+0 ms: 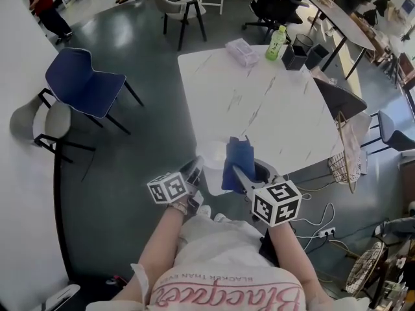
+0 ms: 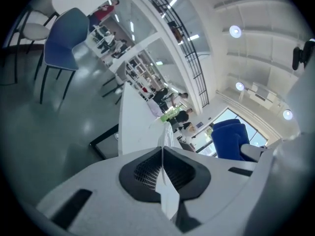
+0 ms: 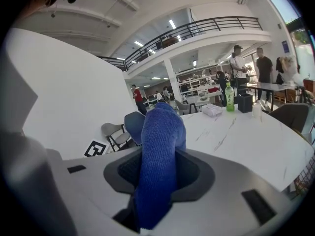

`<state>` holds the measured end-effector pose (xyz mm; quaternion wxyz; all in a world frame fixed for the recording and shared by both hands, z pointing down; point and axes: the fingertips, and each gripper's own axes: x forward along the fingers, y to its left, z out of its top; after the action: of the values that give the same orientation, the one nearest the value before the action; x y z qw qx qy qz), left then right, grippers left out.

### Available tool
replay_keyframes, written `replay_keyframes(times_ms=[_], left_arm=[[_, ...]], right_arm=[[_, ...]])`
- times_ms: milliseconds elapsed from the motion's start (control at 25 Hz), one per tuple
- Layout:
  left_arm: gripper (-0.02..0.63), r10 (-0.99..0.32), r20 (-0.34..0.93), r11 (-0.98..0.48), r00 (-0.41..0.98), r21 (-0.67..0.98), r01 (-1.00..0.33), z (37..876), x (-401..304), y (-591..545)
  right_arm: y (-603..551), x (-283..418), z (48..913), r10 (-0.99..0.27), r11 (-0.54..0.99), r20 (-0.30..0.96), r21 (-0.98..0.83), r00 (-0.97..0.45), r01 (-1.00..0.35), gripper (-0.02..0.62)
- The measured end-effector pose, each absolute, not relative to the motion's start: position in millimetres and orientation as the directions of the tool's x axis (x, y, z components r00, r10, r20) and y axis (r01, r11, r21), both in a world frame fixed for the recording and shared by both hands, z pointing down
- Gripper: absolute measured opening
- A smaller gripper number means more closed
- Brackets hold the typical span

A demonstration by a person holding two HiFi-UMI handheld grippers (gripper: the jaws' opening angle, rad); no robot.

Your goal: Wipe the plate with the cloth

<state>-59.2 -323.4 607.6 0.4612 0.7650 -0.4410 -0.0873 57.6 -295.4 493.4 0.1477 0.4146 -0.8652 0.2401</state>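
Plate held at table's near edge, rim clamped in your left gripper. Cloth pinched in your right gripper, same edge. Wiping seemingly unstarted; all strokes remain.

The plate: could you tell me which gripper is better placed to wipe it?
Probably right: the right gripper is shut on the blue cloth beside the plate; the left gripper holds the plate's rim.

Plate: largely masked by cloth and left gripper; edge-on only in left gripper view. Cloth's lower end: buried between jaws of right gripper. Bottle label: too small to read. Far people: too small for detail.
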Motion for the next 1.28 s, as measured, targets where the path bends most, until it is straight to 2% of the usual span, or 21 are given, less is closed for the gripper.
replay_keyframes(times_ms=[280, 600, 880, 1080, 1280], left_arm=[[0.009, -0.733, 0.235, -0.328, 0.638, 0.700, -0.634, 553.9, -39.8, -328.4], [0.009, -0.731, 0.177, -0.421, 0.659, 0.643, -0.640, 494.9, -36.6, -323.9], [0.009, -0.741, 0.140, -0.458, 0.657, 0.611, -0.646, 452.8, -37.7, -319.7], [0.009, -0.735, 0.130, -0.510, 0.665, 0.540, -0.669, 432.2, -32.7, -314.4], [0.009, -0.731, 0.127, -0.540, 0.671, 0.492, -0.682, 420.3, -27.2, -304.2]], right_arm=[[-293.7, 61.9, 459.6, -0.701, 0.579, 0.318, -0.270, -0.638, -0.770, 0.135], [-288.7, 60.4, 400.8, -0.764, 0.626, 0.135, -0.085, -0.631, -0.776, 0.135], [-290.2, 27.8, 371.0, -0.736, 0.676, 0.172, 0.136, -0.654, -0.725, 0.135], [-297.3, 4.4, 352.4, -0.707, 0.707, 0.133, 0.144, -0.694, -0.693, 0.135], [-301.2, -7.3, 359.2, -0.710, 0.704, 0.173, 0.181, -0.683, -0.687, 0.135]])
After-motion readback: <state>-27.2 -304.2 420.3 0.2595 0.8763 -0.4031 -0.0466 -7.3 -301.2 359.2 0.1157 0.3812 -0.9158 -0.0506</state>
